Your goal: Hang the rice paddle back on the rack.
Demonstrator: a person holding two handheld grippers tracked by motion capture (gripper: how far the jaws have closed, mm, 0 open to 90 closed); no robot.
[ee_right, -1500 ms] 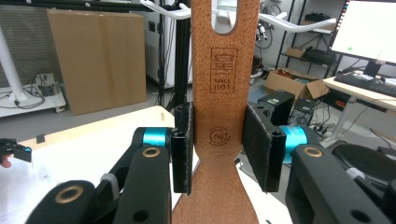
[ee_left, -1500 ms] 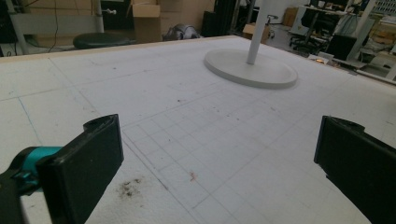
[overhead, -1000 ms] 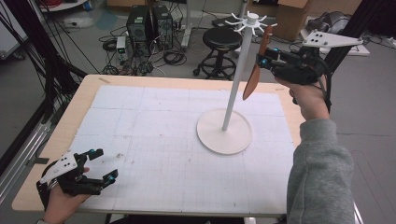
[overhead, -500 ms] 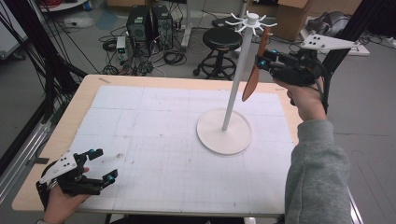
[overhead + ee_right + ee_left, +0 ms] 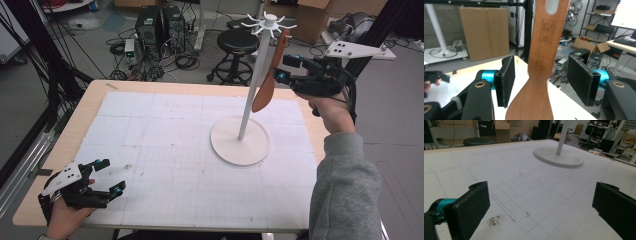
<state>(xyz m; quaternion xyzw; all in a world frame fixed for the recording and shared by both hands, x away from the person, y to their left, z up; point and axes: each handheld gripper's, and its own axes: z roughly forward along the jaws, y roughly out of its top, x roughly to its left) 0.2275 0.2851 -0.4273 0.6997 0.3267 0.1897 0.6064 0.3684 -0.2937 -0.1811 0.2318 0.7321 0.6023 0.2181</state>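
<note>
Right tongs (image 5: 285, 68) have just been opening, released around the wooden spatula (image 5: 270, 75) hanging on the white rack (image 5: 250, 100); left tongs (image 5: 111, 175) idle open over the desk (image 5: 165, 125). Right gripper view: spatula (image 5: 541, 62) between parted pads, seemingly stiff and light; grip its neck.

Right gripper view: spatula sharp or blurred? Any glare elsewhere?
Right gripper view: the wooden spatula looks slightly soft up close, its engraved mark unreadable; a monitor at top right is blown out white. Left gripper view: near jaws soft, stand base fairly crisp. High view: even light, faint shadows.
</note>
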